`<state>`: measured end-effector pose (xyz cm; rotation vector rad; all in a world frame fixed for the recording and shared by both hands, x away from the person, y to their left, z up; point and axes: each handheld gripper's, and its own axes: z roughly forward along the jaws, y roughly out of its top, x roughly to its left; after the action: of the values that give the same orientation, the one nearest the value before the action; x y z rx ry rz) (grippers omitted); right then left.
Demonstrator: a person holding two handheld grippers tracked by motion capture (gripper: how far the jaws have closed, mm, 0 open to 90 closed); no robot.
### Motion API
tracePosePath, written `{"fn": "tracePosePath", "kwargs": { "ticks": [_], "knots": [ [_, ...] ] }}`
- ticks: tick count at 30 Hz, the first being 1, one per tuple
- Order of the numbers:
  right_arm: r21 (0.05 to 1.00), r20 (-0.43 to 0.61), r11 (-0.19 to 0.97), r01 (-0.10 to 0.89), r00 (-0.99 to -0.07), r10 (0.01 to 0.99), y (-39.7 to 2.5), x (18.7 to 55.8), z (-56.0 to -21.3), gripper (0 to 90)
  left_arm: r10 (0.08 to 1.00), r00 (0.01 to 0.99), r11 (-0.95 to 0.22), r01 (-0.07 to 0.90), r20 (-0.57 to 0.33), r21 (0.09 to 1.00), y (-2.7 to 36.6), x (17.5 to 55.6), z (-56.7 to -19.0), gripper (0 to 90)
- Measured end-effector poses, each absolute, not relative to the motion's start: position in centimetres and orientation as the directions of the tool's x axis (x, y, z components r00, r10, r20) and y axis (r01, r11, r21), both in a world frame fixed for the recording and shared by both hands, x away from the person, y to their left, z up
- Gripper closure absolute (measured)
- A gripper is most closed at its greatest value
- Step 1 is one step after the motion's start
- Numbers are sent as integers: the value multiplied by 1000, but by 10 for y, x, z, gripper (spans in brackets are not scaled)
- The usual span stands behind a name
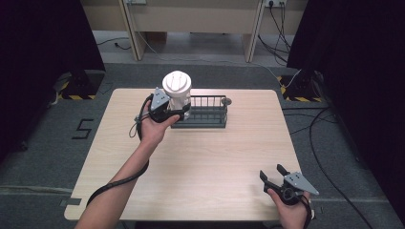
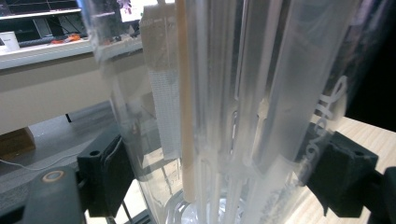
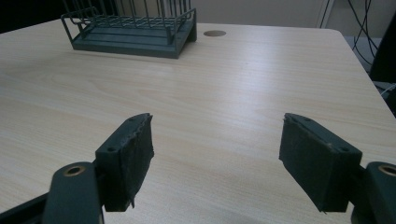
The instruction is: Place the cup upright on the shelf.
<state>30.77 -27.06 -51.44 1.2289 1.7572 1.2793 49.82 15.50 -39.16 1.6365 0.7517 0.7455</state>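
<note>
Clear ribbed tumbler (image 1: 177, 98); white lid (image 1: 176, 82)

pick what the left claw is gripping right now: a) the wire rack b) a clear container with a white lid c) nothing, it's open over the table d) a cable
b: the left claw has its jaws pressed against both sides of the clear container, and in the high view that white-lidded container is at the left end of the wire rack.
</note>
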Motion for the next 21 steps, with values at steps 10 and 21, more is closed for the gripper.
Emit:
{"fn": "tracePosePath", "kwargs": {
  "ticks": [10,21],
  "knots": [
    [944,47,79,322,-365,930,-271,307,-514,264,804,589,-167,93,81,982,146,512,-389,179],
    [944,31,94,315,-369,929,-271,308,-514,263,815,575,-162,111,70,980,133,527,-392,179]
  ]
}}
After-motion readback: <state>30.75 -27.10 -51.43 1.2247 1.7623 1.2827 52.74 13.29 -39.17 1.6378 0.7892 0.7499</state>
